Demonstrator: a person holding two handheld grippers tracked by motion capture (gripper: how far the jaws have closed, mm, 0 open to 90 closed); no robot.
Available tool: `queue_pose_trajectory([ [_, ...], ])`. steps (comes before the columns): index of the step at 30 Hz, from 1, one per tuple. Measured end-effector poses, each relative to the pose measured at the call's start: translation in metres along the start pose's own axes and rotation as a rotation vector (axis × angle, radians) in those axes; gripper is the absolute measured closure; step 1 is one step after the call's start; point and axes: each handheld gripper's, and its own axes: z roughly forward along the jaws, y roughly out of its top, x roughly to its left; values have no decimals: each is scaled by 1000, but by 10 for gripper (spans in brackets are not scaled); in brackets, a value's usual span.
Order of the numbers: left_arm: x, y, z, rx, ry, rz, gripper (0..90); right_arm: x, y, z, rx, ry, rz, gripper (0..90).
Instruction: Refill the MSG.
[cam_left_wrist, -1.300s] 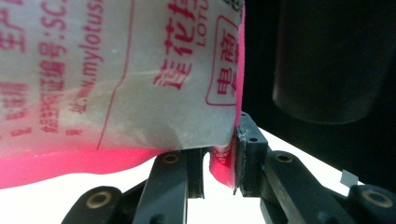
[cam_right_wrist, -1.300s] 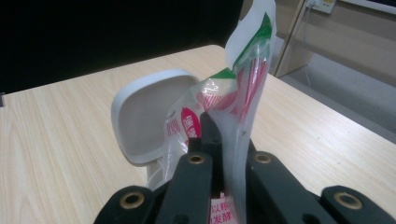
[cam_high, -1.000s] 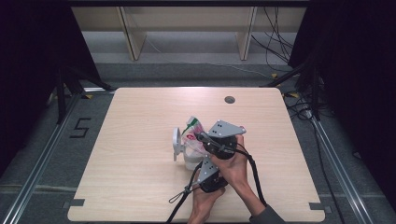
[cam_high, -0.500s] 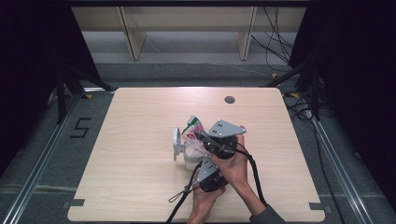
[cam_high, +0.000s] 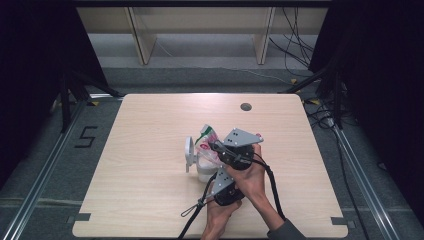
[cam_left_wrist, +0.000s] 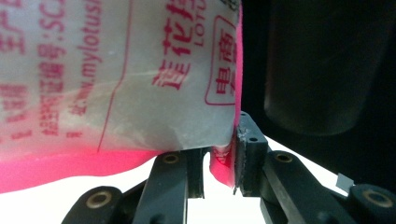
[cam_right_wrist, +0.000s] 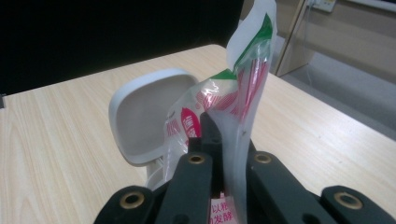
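Pale wooden table (cam_high: 150, 150), grey floor (cam_high: 200, 50)

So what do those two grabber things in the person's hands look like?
Each gripper is black, with two flat black jaws on jointed links held by brass-coloured pins. The right gripper and left gripper each carry a grey three-cornered plate on top. A black cable trails back from the right one, and a thin looped cord hangs from the left. A dark grey sleeve covers one forearm.
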Motion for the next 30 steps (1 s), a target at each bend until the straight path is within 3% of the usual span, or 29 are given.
queue_pose_trajectory([
  [1, 0, 0, 0, 5, 2, -3, 759, -1, -1, 0, 2, 4, 22, 900],
  [12, 0, 1, -1, -1, -1, -2, 760, -1, 2, -3, 3, 12, 6, 900],
  [15, 0, 0, 0, 1, -2, -2, 759, 0, -1, 0, 8, 4, 23, 900],
  [16, 0, 0, -1, 4, -1, -1, 759, -1, -1, 1, 11, 8, 5, 900],
  [18, 0, 0, -1, 2, 0, -2, 760, 0, 0, -1, 17, 19, 22, 900],
  [20, -1, 2, -1, -5, -7, -5, 759, -1, 1, -2, 4, 7, 0, 900],
  [21, -2, 1, 0, -7, -9, -2, 759, 1, 0, -1, 9, -1, 20, 900],
  [27, -1, 1, -1, 0, -5, 0, 760, -1, 1, -3, 7, 3, -5, 900],
  [30, -1, 1, -1, 4, -3, 1, 760, -1, -1, 0, 1, 2, 23, 900],
])
